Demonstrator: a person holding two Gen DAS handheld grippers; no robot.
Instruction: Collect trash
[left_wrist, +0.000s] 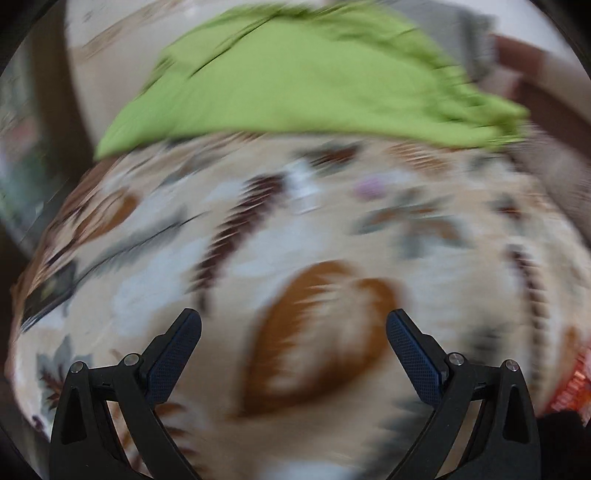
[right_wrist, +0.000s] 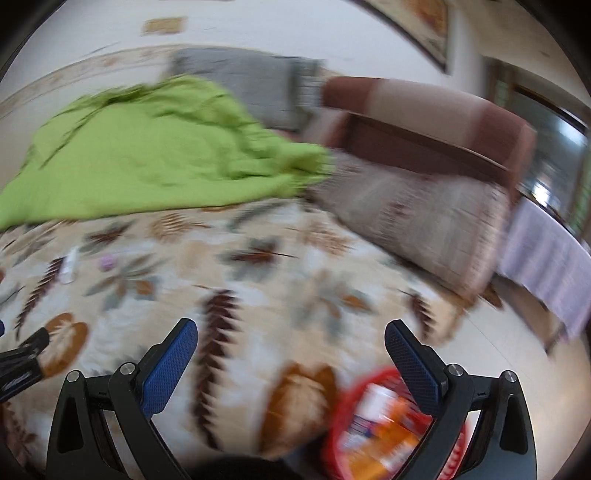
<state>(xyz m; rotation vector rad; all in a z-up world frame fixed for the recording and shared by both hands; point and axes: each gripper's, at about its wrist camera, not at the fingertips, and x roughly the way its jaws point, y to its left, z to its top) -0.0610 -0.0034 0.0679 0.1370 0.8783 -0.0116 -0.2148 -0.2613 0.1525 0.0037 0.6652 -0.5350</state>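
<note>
Across the leaf-patterned bedspread, reading left to right in the right wrist view: left gripper just enters at the left edge, dark, only part of it visible there. Next, a small white piece of trash, possibly a tube or wrapper, lies on the spread; just beside it a small pink scrap. Both sit near the lower edge of the crumpled green sheet, not touching it as far as blur allows. Same two items appear in the left wrist view, white piece and pink scrap, ahead of the left gripper, which is spread wide with nothing between its blue pads. Right gripper likewise wide open and empty. Lower right: red basket holding orange and white packaging, partly behind the right finger. Far right: brown sofa and grey cushion. Both frames heavily motion-blurred. Judgement: collection partly done, two loose pieces outstanding. Risks: the pieces are small and flat on soft fabric, so closing fingers may pinch the spread along with the trash, or push the piece away. The pink scrap looks small enough to slip between the pads. Fast approach could nudge either item under the green sheet. Basket sits close to the right gripper; a careless swing could tip it.
</note>
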